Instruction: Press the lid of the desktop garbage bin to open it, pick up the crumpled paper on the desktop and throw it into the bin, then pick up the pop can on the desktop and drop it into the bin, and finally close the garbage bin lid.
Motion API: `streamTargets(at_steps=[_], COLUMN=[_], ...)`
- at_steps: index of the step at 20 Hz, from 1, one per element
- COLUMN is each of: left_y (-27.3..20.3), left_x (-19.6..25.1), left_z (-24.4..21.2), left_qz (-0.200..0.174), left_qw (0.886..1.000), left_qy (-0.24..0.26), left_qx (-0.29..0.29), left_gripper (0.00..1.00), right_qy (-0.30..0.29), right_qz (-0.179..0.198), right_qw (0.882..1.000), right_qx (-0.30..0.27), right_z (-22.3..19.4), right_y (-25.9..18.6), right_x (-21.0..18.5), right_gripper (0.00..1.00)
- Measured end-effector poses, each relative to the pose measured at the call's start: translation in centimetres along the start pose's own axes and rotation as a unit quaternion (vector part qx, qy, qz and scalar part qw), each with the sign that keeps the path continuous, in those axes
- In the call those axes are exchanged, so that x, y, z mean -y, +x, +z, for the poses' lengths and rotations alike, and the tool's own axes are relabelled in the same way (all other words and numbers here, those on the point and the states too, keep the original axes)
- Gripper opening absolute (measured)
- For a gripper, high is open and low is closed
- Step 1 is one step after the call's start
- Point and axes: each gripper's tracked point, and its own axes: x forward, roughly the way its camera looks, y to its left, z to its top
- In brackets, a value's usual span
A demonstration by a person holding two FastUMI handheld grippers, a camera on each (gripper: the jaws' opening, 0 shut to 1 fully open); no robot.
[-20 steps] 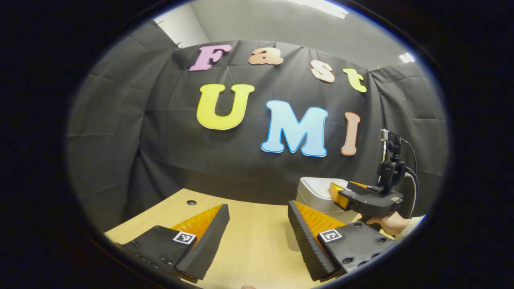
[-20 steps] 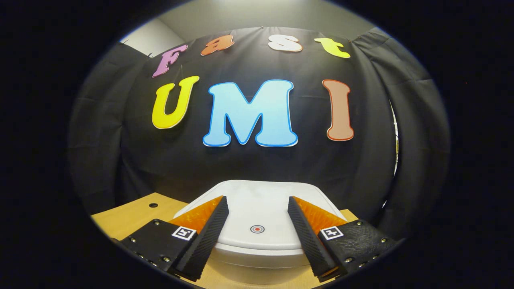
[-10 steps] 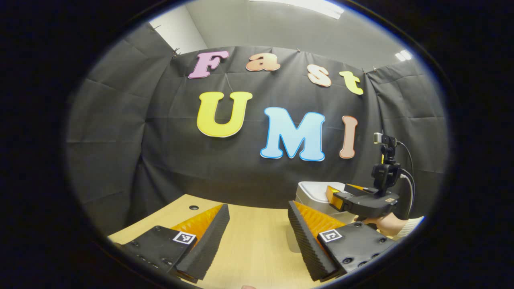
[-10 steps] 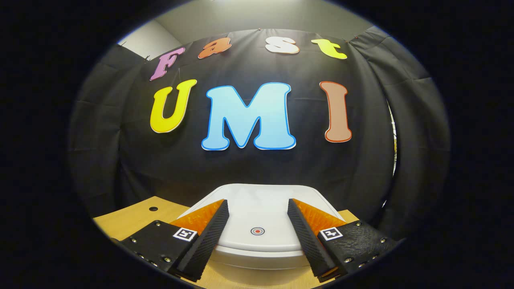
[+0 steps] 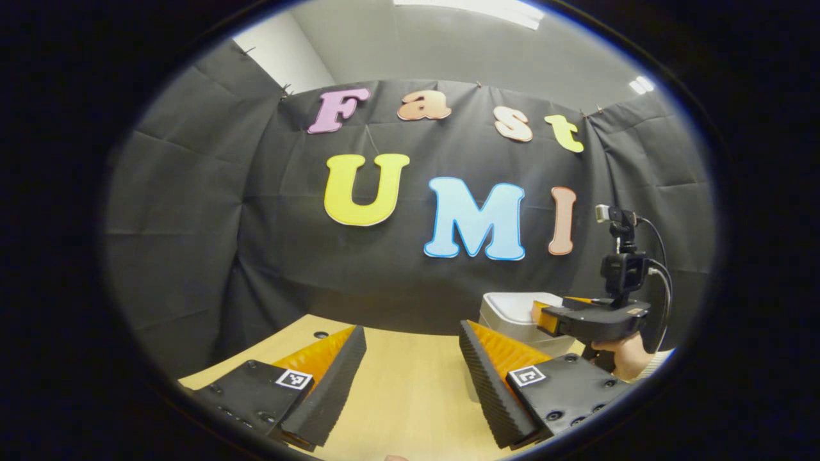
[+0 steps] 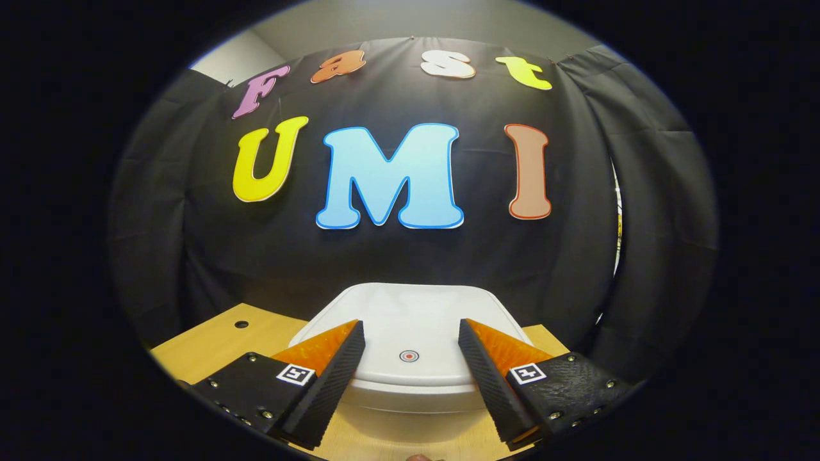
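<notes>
wooden desk point(image 6: 211, 342) | white bin point(image 6: 410, 358), lid down | both grippers' jaws wide

glossy plastic bin lid point(image 6: 410, 320), matt wood desktop point(image 5: 410, 384)

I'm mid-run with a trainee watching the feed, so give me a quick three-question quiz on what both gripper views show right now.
1. True or false: the lid of the garbage bin is closed.
2. Multiple choice: seen from the right gripper view, the round red mark on the lid sits A) left of both fingers, B) between the two fingers, C) on the wooden desktop.
3. Fill in: in the left gripper view, the right gripper, held by a hand, hangs over the ____.

Key: 1 true. 2 B. 3 garbage bin. Both grippers stand open with nothing between their fingers.
</notes>
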Motion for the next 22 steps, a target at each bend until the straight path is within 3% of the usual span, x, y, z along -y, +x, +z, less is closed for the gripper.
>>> streamTargets(at_steps=[9,14,22], left_y=[-0.6,-0.3,0.6], left_x=[3.4,5.4,5.1], left_z=[-3.0,-3.0,-2.1], left_qz=[0.006,-0.011,-0.042], left_qw=[1.0,1.0,0.999], left_qy=[0.009,0.016,0.028], left_qx=[-0.021,-0.016,-0.003], left_gripper=[0.96,0.96,0.96], right_qy=[-0.005,-0.006,-0.009], right_qz=[0.008,-0.007,-0.033], right_qw=[1.0,1.0,0.999], right_qx=[-0.004,0.011,0.032], right_z=[-1.5,-0.8,0.4], right_y=[-8.3,-12.4,-16.0], right_x=[3.7,5.5,5.0], right_gripper=[0.95,0.95,0.95])
